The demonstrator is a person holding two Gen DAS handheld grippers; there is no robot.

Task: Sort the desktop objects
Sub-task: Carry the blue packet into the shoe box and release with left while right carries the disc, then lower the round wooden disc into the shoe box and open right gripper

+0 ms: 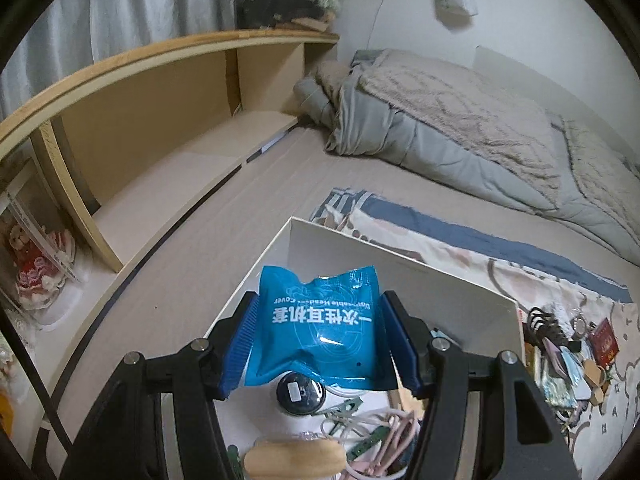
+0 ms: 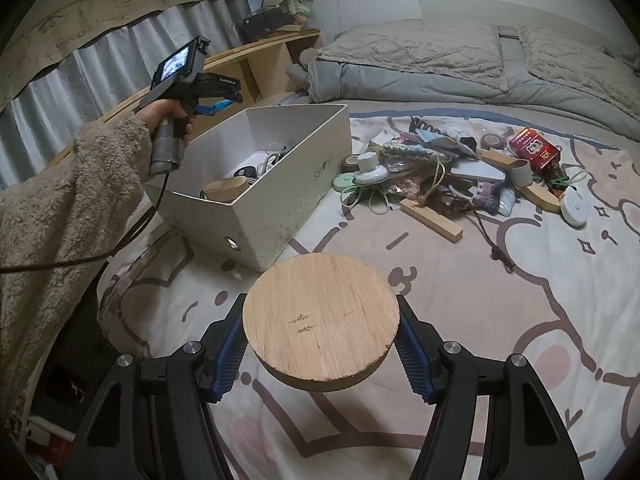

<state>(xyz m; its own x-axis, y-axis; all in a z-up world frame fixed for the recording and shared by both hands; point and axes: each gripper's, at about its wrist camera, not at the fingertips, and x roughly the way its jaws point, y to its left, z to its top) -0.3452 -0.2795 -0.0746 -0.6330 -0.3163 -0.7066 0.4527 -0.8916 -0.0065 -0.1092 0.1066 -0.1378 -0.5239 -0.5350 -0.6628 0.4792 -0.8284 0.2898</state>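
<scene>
left gripper (image 1: 320, 336) angled down, pads clamped on a blue packet (image 1: 318, 332), right gripper (image 2: 320, 344) tilted down too, pinching a wooden disc (image 2: 320, 324), fuzzy sleeve (image 2: 60, 200) on the left arm

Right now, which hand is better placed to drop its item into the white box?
Left. Its tool holds the blue packet directly over the white box. The right tool grips the wooden disc short of the box.

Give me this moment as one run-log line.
left gripper: shut on blue packet, over white box | right gripper: shut on wooden disc | pile unsorted
</scene>
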